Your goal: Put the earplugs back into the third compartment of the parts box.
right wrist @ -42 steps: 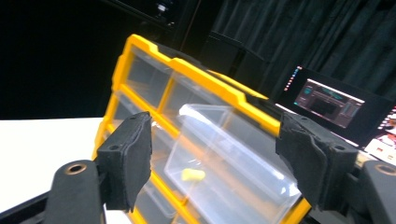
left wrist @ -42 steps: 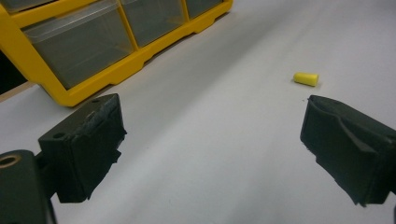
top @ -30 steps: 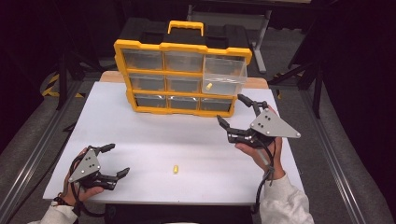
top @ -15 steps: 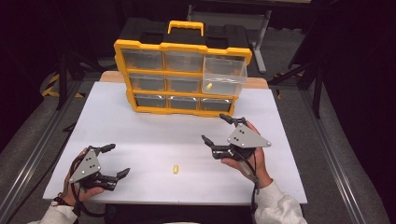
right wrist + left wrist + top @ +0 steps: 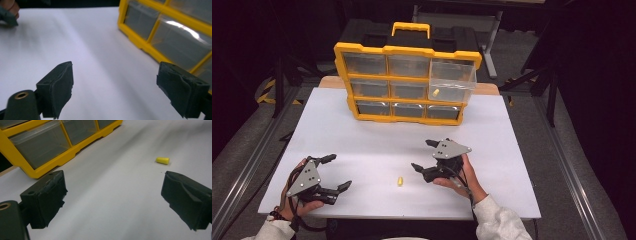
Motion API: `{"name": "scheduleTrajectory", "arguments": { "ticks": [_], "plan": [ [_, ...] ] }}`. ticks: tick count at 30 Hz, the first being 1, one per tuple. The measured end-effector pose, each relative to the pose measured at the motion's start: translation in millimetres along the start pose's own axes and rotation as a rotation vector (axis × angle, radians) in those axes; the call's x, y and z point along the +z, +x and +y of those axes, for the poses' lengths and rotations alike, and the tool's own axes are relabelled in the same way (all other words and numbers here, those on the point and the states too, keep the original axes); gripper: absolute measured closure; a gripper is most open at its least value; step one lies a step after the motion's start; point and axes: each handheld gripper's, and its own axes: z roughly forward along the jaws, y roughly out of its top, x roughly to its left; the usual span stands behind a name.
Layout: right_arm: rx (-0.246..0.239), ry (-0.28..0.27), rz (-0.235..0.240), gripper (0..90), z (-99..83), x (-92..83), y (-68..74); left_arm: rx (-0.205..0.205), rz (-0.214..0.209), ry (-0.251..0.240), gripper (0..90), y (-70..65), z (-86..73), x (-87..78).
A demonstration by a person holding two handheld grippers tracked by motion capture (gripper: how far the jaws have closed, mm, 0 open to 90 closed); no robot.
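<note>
Moved since the earlier frame: our right gripper (image 5: 424, 156) has come nearer and left from beside the yellow drawer organizer (image 5: 407, 82), jaws wide and empty. Left gripper (image 5: 334, 173): jaws wide, empty, near left. Item: small yellow plug (image 5: 400, 181) on the white table (image 5: 372, 140), between both grippers (a second lies in the pulled-out drawer (image 5: 453, 80)). Risk, we judge: a jaw nudges the plug and it rolls away.

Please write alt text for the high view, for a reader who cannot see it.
A person holds open black tongs in each hand, left tongs and right tongs, over a white table, with a small yellow plug lying between them. Behind stands a yellow drawer cabinet, its clear top-right drawer pulled out.
</note>
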Motion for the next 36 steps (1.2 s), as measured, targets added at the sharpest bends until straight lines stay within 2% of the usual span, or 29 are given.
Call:
{"name": "scheduleTrajectory", "arguments": {
  "ticks": [4,11,12,15,19,22,26,32,36],
  "plan": [
    [-0.007,0.048,0.066,15.5,-3.5,14.7,8.7,0.002,-0.003,0.004,7.1,0.1,-0.1,0.5],
    [-0.06,0.18,0.211,16.9,-11.2,44.1,29.3,-0.005,0.002,-0.002,7.0,0.1,-1.6,-2.0],
    [-0.067,0.191,0.222,17.0,-11.9,47.3,31.2,-0.005,0.001,0.001,7.0,0.2,-1.6,-2.5],
    [-0.049,0.214,0.259,17.8,-13.2,55.1,34.1,-0.004,0.003,0.003,7.0,-0.4,-1.7,-2.9],
    [-0.065,0.259,0.286,17.9,-16.3,64.1,36.9,-0.003,0.006,0.005,7.0,-0.7,-1.9,-2.9],
    [-0.078,0.277,0.294,28.5,-16.0,66.3,38.6,-0.005,0.004,0.005,7.1,-0.7,-1.9,-2.4],
    [-0.047,0.271,0.322,42.2,-16.6,66.3,34.4,-0.001,0.002,0.004,7.2,-1.2,-1.9,-2.4],
    [-0.034,0.263,0.317,61.6,-16.8,65.0,29.9,0.001,0.002,0.009,7.3,-1.7,-2.1,-1.6],
    [-0.081,0.266,0.322,67.7,-15.8,63.5,33.0,0.0,0.001,0.009,7.3,-1.7,-2.1,-1.3]
  ]
}}
